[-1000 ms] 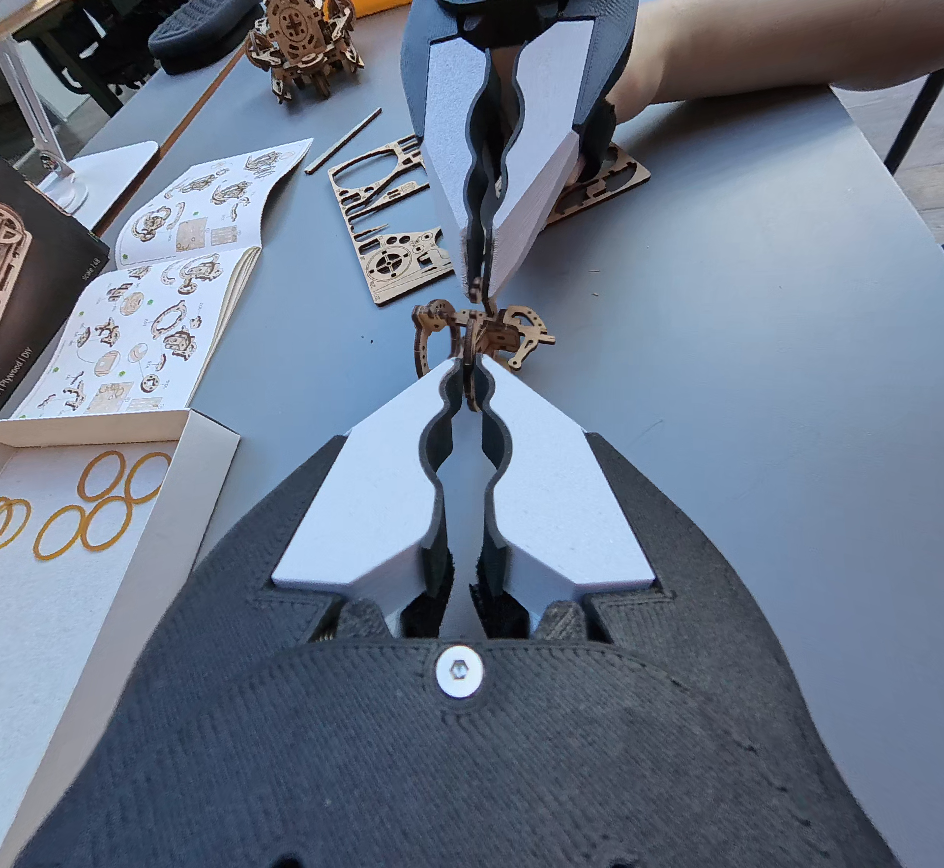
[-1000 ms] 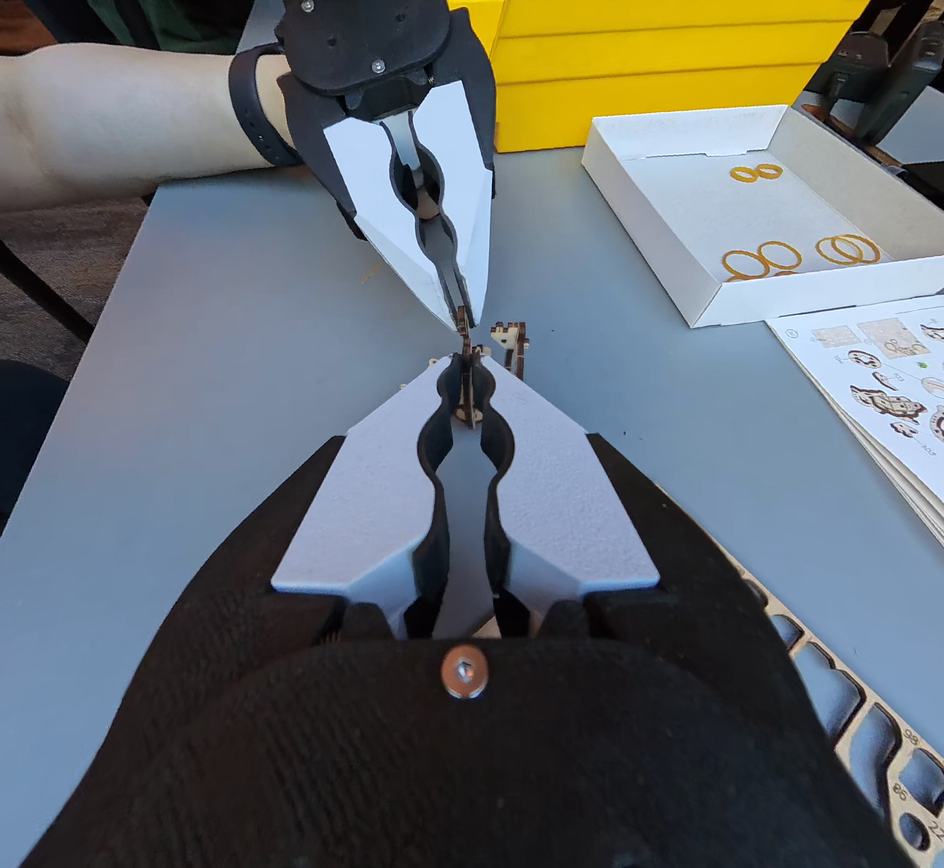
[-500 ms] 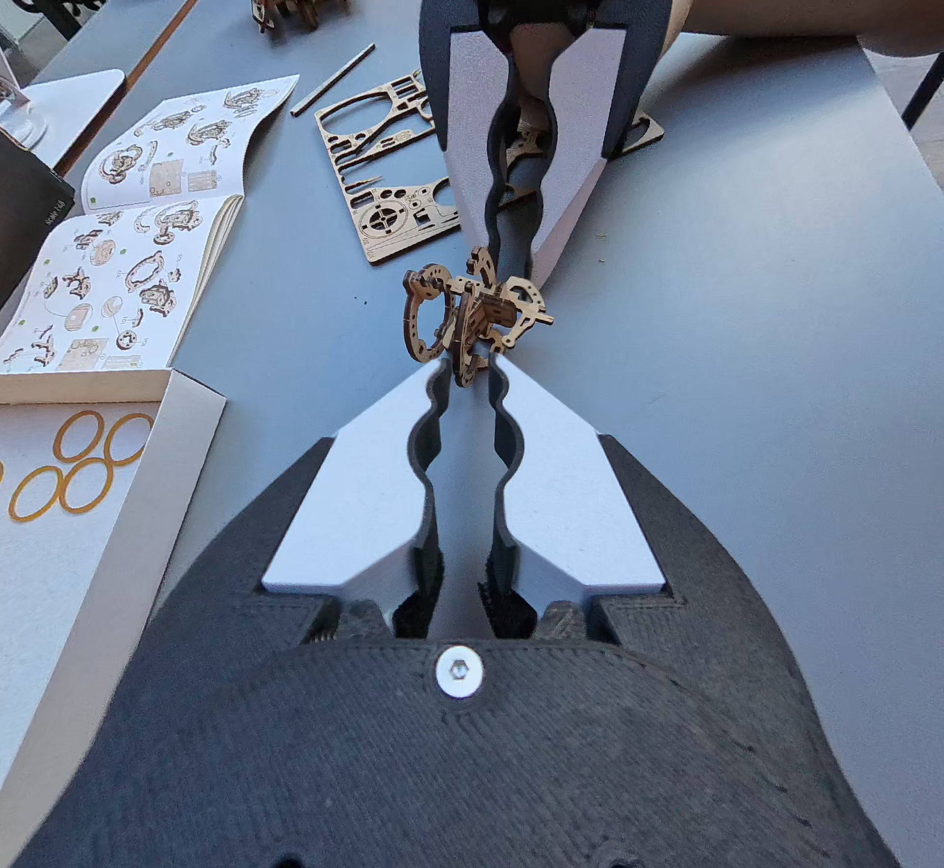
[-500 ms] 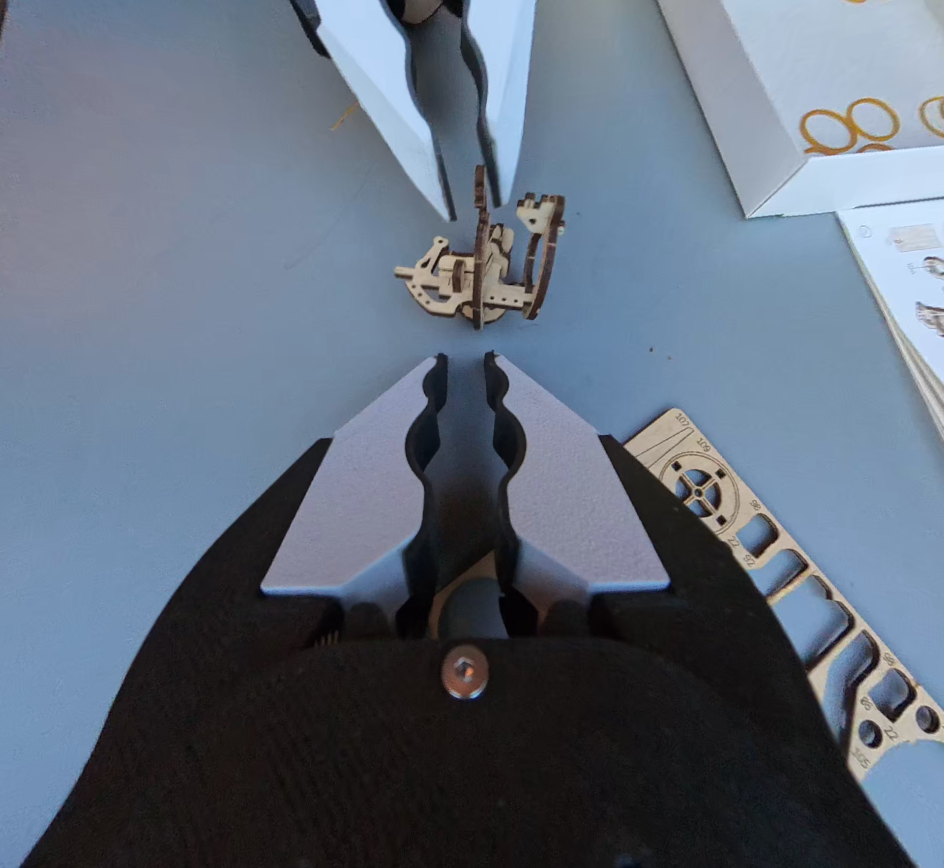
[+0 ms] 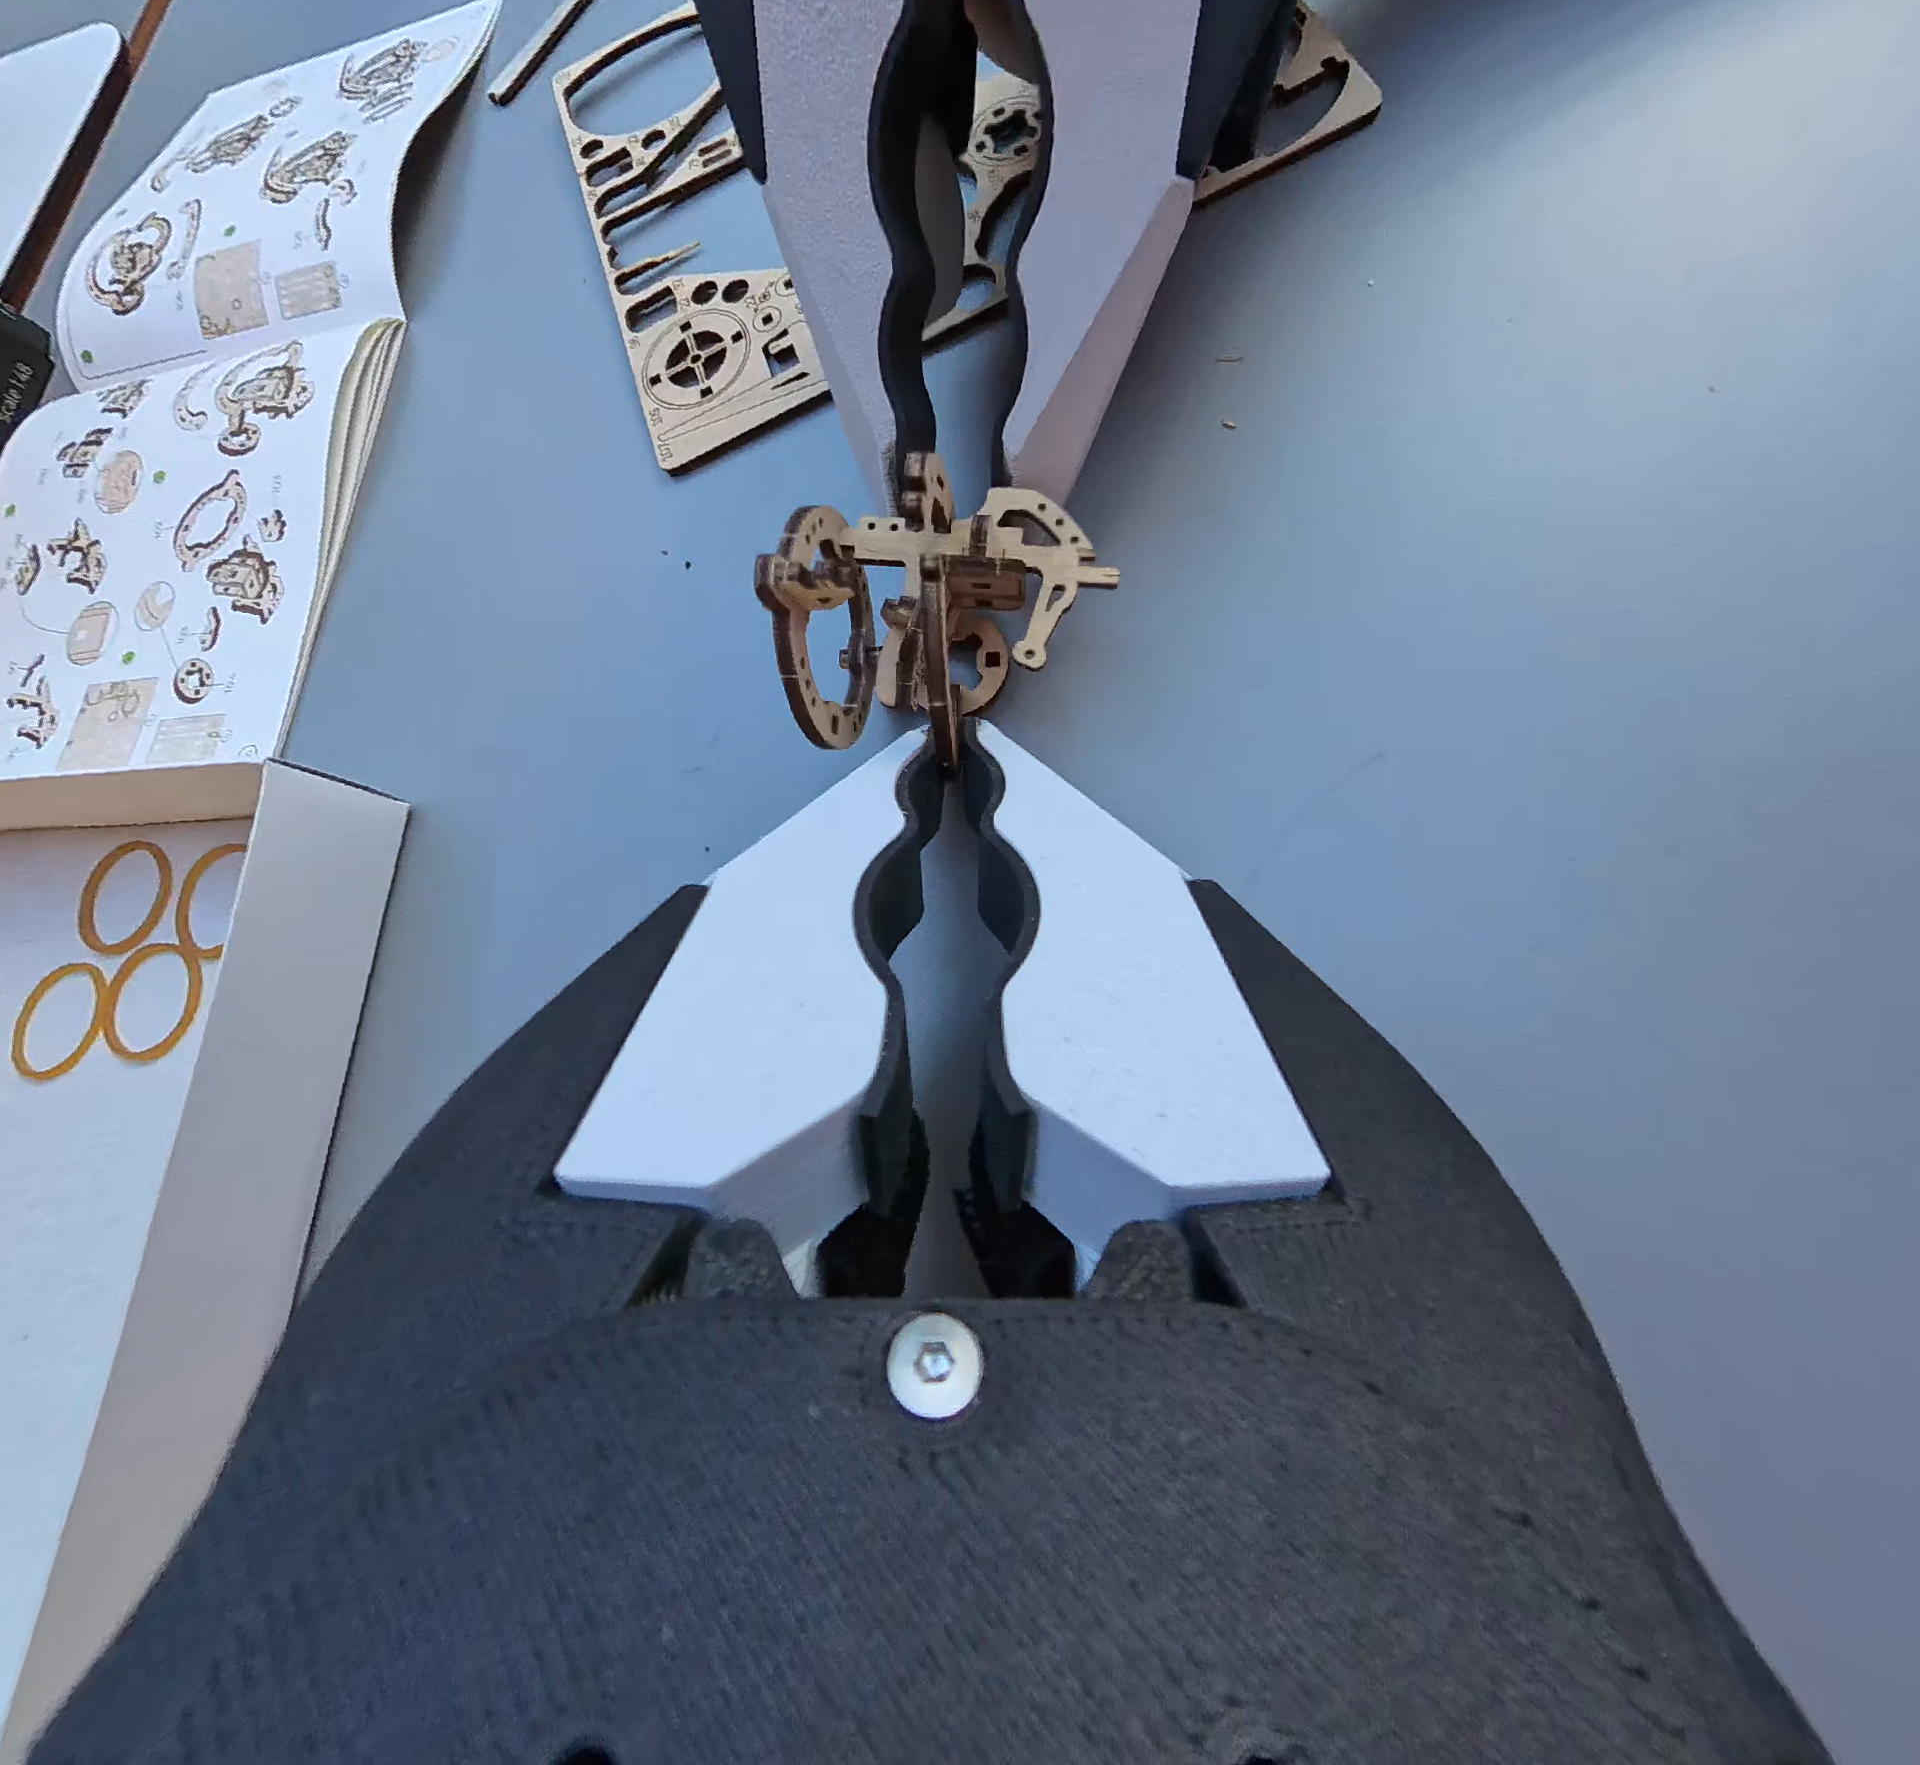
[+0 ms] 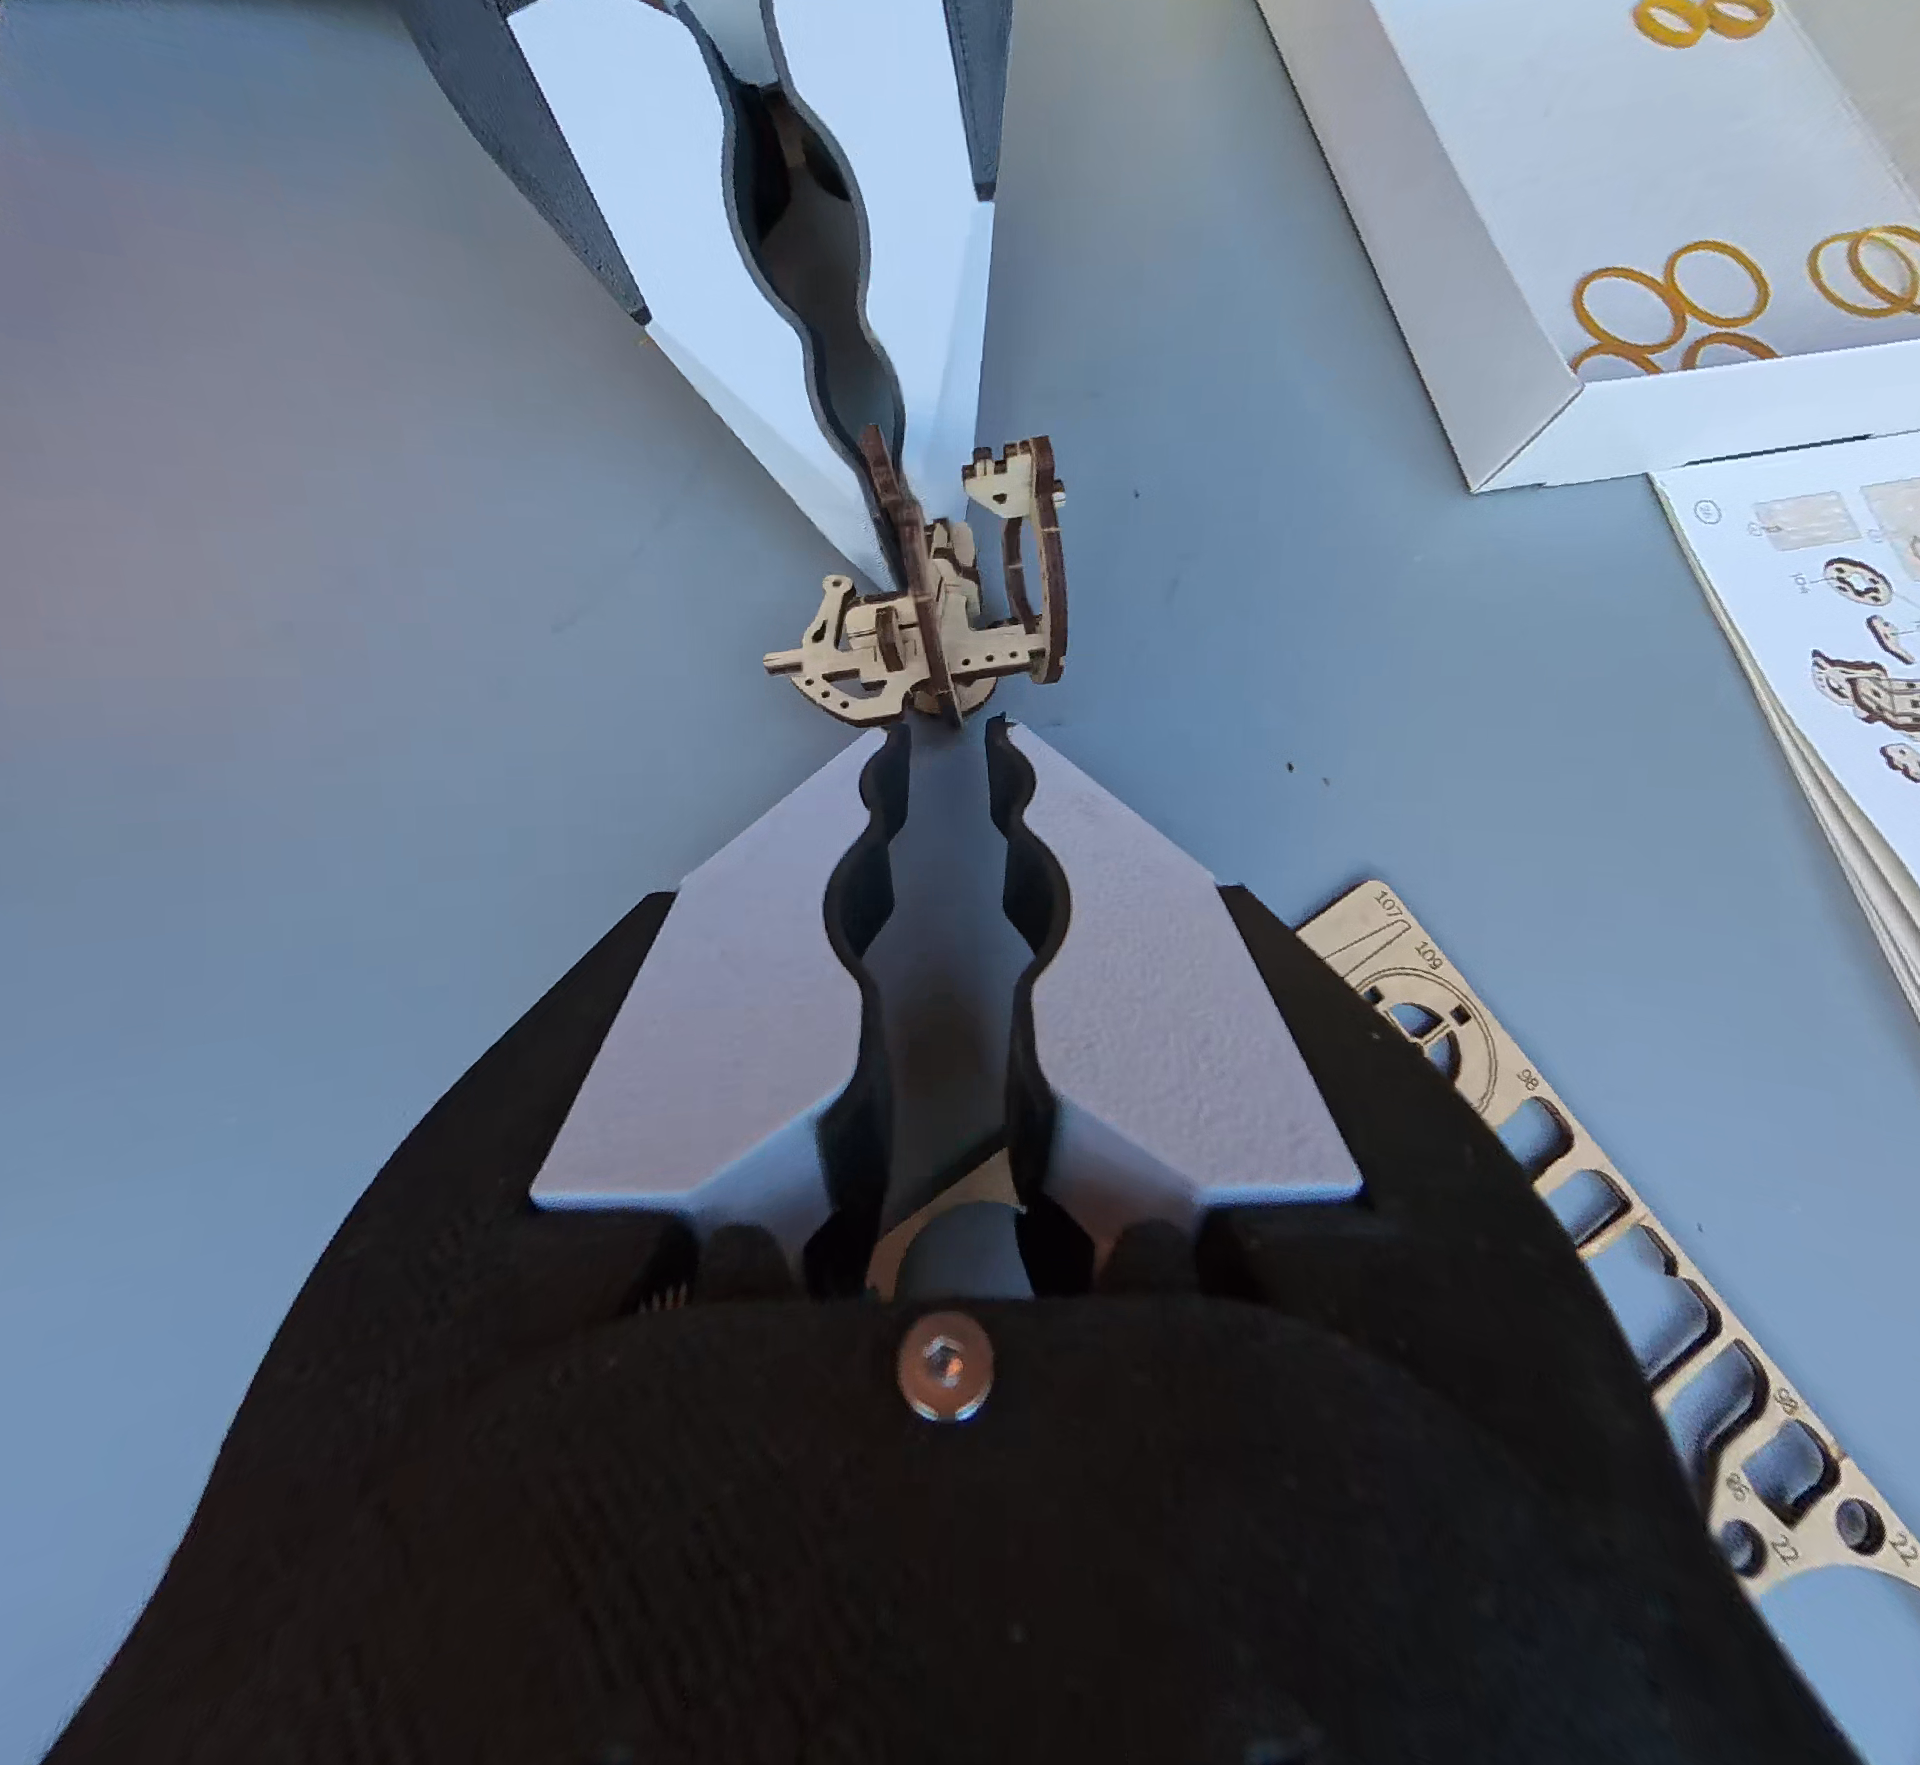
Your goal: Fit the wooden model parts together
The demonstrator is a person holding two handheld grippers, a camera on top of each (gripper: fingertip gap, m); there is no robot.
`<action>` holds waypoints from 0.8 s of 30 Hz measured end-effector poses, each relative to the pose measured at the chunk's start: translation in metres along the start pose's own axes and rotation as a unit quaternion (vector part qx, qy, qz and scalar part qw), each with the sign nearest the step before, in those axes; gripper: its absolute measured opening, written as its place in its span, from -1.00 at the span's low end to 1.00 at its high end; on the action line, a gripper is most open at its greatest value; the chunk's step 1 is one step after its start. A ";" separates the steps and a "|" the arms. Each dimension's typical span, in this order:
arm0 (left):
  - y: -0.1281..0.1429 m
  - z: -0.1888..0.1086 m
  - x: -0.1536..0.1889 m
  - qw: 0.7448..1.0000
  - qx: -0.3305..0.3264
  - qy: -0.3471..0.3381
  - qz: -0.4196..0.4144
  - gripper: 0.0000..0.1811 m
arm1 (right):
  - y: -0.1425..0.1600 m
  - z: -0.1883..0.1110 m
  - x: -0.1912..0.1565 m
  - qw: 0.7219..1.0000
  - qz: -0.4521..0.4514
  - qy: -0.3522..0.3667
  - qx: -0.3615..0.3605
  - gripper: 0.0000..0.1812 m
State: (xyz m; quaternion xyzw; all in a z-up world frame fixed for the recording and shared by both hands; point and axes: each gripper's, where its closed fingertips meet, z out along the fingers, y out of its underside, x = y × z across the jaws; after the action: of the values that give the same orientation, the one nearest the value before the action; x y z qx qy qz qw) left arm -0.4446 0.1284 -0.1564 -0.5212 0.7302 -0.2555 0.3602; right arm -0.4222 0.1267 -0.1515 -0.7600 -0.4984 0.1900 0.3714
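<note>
A small wooden model assembly (image 5: 914, 614) of laser-cut plates and rings sits just above the grey table (image 5: 1507, 780). My left gripper (image 5: 945, 754) is shut on its thin upright plate at the near edge. In the right wrist view the same assembly (image 6: 925, 614) lies just past my right gripper (image 6: 948, 728), which is open with a narrow gap and holds nothing. The right gripper (image 5: 951, 463) faces mine from the far side, its tips on either side of the assembly's top tab. The left gripper (image 6: 888, 510) also shows there, pinching the plate.
A wooden part sheet (image 5: 707, 344) lies behind the assembly and shows again at lower right (image 6: 1621, 1196). An open instruction booklet (image 5: 208, 427) lies on the left. A white box (image 5: 312, 988) holds yellow rubber bands. A thin wooden stick (image 5: 582, 1) lies at the back. Less than 4 cm separates the two grippers' tips.
My right gripper let go of the assembly, pulled back, and has come close again, open. My left gripper loosened briefly and is now shut on the plate.
</note>
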 end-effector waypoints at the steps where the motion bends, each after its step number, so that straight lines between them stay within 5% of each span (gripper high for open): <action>1: 0.000 0.000 0.001 1.000 0.001 0.007 -0.004 -0.99 | 0.000 -0.001 -0.001 1.000 0.003 -0.006 -0.002 -0.84; 24: -0.005 -0.001 0.009 1.000 0.012 0.027 0.008 -0.97 | 0.000 0.002 -0.013 0.999 0.010 -0.050 0.020 -0.97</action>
State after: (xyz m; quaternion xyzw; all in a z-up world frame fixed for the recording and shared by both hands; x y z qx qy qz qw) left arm -0.4443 0.1183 -0.1548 -0.5036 0.7408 -0.2756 0.3490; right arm -0.4294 0.1155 -0.1534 -0.7471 -0.5045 0.2412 0.3593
